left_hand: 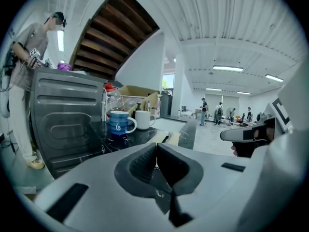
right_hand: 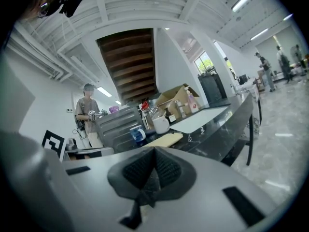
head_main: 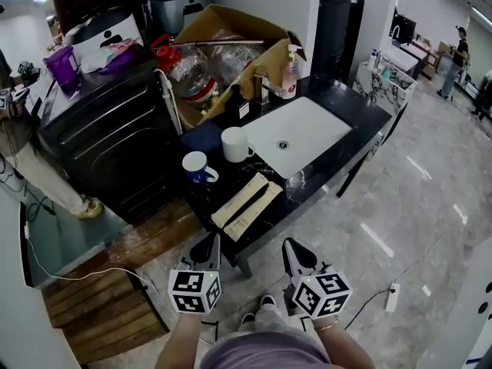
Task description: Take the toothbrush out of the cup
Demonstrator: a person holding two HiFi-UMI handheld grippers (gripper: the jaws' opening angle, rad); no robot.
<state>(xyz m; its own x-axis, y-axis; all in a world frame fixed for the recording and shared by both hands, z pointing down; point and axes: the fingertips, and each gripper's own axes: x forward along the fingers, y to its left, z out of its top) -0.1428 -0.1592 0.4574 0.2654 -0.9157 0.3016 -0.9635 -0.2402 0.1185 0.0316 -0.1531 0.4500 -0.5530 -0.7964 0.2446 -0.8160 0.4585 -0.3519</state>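
Note:
A blue mug (head_main: 198,167) and a white mug (head_main: 234,144) stand on the black counter (head_main: 361,121), left of the white sink (head_main: 296,133). I cannot make out a toothbrush in either mug. Two flat tan packets (head_main: 246,202) lie near the counter's front edge. My left gripper (head_main: 204,248) and right gripper (head_main: 300,254) hang side by side in front of the counter, short of it, both shut and empty. Past its closed jaws, the left gripper (left_hand: 155,146) looks at the blue mug (left_hand: 118,122) and white mug (left_hand: 143,119). The right gripper (right_hand: 153,151) faces the packets (right_hand: 166,139).
A dark metal cabinet (head_main: 115,141) stands left of the counter, with a person (head_main: 23,129) beside it. An open cardboard box (head_main: 231,52) of bottles and a pump bottle (head_main: 290,71) sit behind the sink. A wooden platform (head_main: 100,298) and a power strip (head_main: 392,297) lie on the floor.

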